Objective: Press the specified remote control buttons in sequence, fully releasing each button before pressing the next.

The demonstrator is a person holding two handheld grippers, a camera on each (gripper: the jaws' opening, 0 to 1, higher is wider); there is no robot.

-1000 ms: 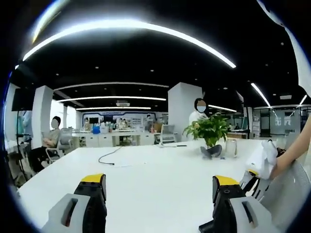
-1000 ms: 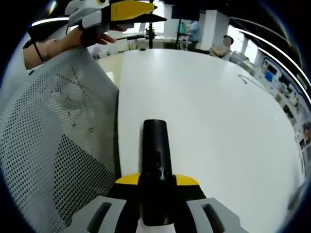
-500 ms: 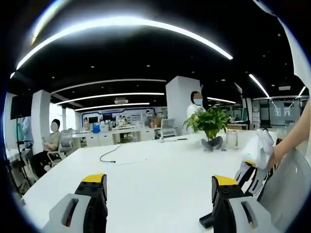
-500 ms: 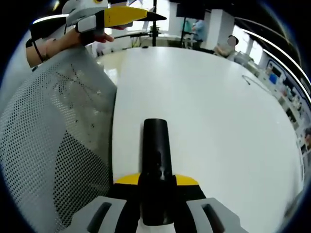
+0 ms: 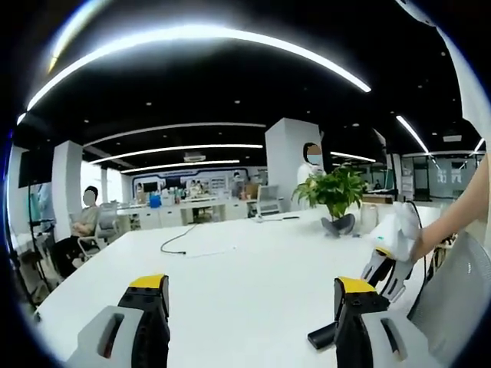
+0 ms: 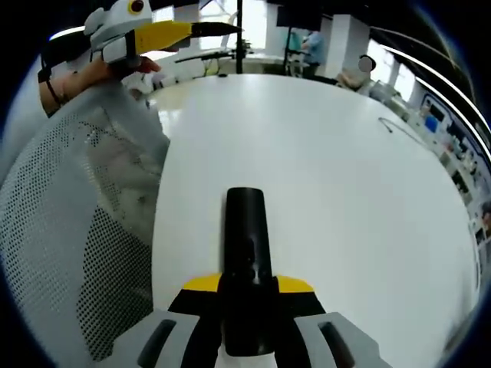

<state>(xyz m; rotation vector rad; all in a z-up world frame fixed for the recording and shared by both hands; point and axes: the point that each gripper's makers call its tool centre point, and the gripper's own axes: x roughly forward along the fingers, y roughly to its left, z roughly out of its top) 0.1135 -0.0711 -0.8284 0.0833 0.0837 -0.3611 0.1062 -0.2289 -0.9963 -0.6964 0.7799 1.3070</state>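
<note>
While the right tongs [image 6: 247,287] are clamped around the lower end of a black remote control [image 6: 246,253], the remote points away toward twelve o'clock over the white desk [image 6: 337,169], its small buttons facing up. The left tongs [image 5: 253,307] stand wide apart with nothing between them, held above the desk. Pressing well probably means keeping the remote level and steady, bringing one tip of the left tongs down squarely on a single button, then lifting fully clear before the next press. The buttons are too small to tell apart. From the right gripper view, the left tongs appear at eleven o'clock, high above a grey mesh chair back [image 6: 69,253], well apart from the remote. The left gripper view adds the wider office: a potted plant [image 5: 335,195] at two o'clock on the desk, a loose cable [image 5: 180,239], and people seated and standing beyond.
</note>
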